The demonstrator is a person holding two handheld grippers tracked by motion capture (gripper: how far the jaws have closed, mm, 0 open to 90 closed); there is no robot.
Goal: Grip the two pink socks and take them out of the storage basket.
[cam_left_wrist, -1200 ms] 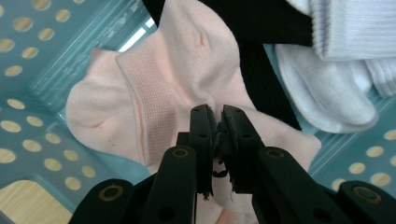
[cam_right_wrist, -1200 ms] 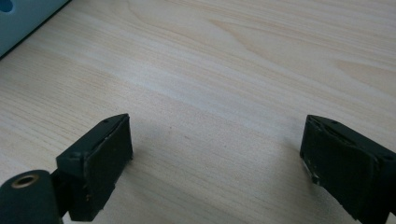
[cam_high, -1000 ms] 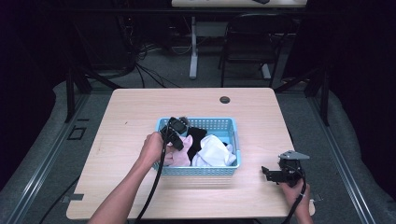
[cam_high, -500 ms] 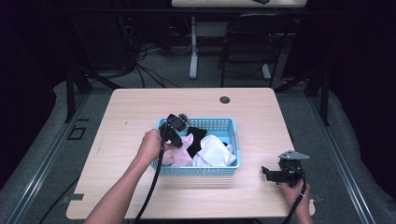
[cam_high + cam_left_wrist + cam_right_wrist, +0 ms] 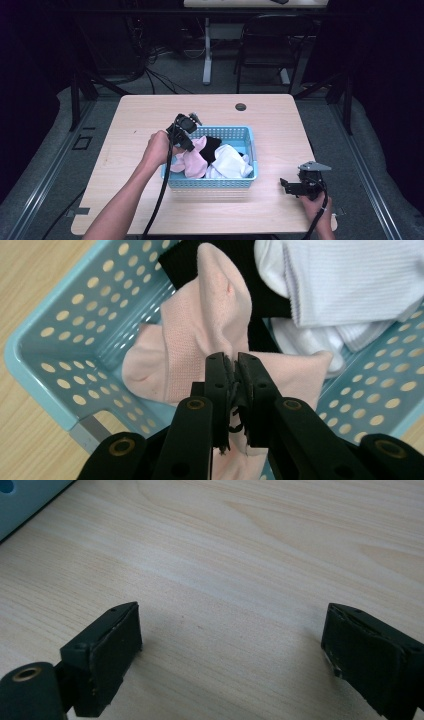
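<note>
In the blue basket [image 5: 212,181] at the middle of the table [image 5: 130,125], the left gripper [image 5: 231,360] pinches a pink sock [image 5: 200,335], its jaws closed tight on a fold of the fabric. The sock hangs from the jaws with most of its length draped inside the basket's left half, over a black garment [image 5: 260,295] and beside a white sock [image 5: 345,285] that fills the right half. In the high view the left gripper [image 5: 186,142] sits above the basket's left rim, with the pink sock [image 5: 192,157] trailing down from it into the basket, next to the white sock [image 5: 230,162] and the black garment [image 5: 210,145].

The right gripper [image 5: 286,186] rests on the table to the right of the basket, well apart from it, held by the right hand [image 5: 315,205]. Its jaws stand wide with nothing between them; the right gripper view shows the right gripper [image 5: 230,645] over bare wood, and a corner of the basket [image 5: 25,495] at the top left.
</note>
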